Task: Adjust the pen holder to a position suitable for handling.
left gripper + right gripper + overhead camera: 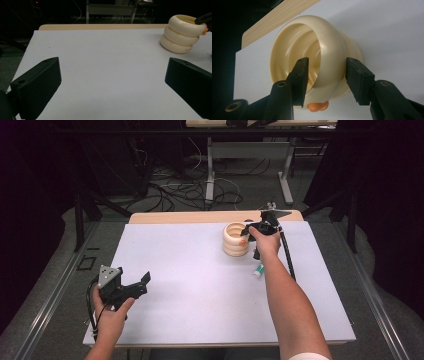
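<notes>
Right gripper view puts us up close: the right gripper (325, 80) straddles the rim of the glossy cream ribbed holder (322, 50), one jaw inside, one outside, clamped on its wall, with an orange piece (318, 106) beneath. High view places that holder (235, 240) right of centre on the matte white table (190, 290), beside a small tube (258, 271). Lower left, the left gripper (140, 285) hangs with its jaws wide apart.
</notes>
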`<move>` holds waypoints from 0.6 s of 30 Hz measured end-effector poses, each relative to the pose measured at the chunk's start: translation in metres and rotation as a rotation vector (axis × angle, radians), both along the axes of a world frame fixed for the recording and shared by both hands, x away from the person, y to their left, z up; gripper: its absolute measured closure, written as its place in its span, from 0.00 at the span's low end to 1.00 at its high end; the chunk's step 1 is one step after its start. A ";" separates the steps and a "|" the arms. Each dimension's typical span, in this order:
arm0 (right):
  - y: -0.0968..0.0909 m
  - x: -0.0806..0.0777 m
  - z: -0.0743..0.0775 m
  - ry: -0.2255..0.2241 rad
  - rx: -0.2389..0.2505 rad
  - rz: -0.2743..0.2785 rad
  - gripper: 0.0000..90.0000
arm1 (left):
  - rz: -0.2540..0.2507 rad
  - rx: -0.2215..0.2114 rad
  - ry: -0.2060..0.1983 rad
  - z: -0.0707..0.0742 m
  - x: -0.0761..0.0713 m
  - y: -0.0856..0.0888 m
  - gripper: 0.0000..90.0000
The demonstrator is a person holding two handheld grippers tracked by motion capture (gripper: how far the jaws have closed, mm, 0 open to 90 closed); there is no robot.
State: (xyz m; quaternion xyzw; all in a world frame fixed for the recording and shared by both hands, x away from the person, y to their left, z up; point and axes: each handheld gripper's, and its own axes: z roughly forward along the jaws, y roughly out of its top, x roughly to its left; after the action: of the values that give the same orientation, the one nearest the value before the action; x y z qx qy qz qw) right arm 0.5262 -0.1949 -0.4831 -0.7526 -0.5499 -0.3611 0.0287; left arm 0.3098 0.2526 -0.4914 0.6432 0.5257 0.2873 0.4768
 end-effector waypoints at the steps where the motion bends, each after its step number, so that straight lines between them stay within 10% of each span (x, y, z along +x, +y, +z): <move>1: 0.000 0.000 0.000 0.000 0.000 0.000 0.61 | 0.000 0.000 0.000 0.000 0.000 0.000 0.01; 18: -0.006 0.002 -0.002 0.089 0.116 -0.100 0.71 | 0.008 0.006 0.002 0.001 0.000 0.004 0.01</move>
State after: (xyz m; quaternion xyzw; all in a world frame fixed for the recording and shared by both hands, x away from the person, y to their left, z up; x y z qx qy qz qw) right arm 0.5281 -0.2005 -0.4849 -0.7915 -0.4881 -0.3594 0.0786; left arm 0.3098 0.2564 -0.4905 0.6428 0.5279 0.2902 0.4732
